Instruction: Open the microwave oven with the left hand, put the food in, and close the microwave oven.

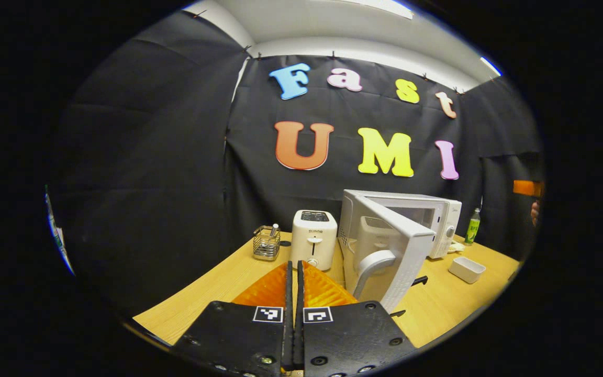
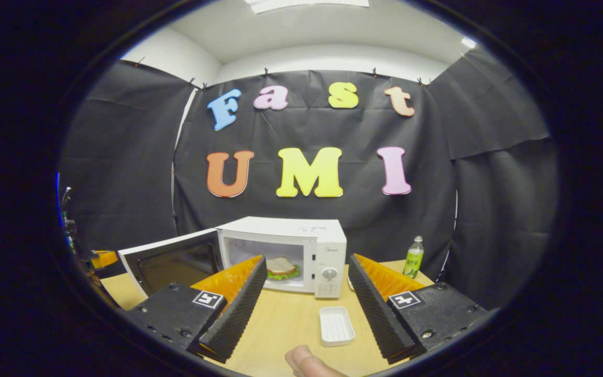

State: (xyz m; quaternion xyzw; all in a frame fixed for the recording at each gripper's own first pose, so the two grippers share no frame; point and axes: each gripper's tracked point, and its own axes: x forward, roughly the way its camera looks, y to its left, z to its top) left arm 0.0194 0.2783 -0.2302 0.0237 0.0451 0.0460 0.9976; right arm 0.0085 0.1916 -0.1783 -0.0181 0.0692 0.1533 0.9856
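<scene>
The sandwich (image 2: pixel 281 267) sits inside the microwave (image 2: pixel 301 246), whose door (image 1: pixel 393 246) hangs open to the left. Left gripper (image 1: pixel 293 283) is closed on nothing; right gripper (image 2: pixel 306 285) is spread wide. The hinged door looks light and rigid, best pushed at its handle (image 1: pixel 375 264)
</scene>
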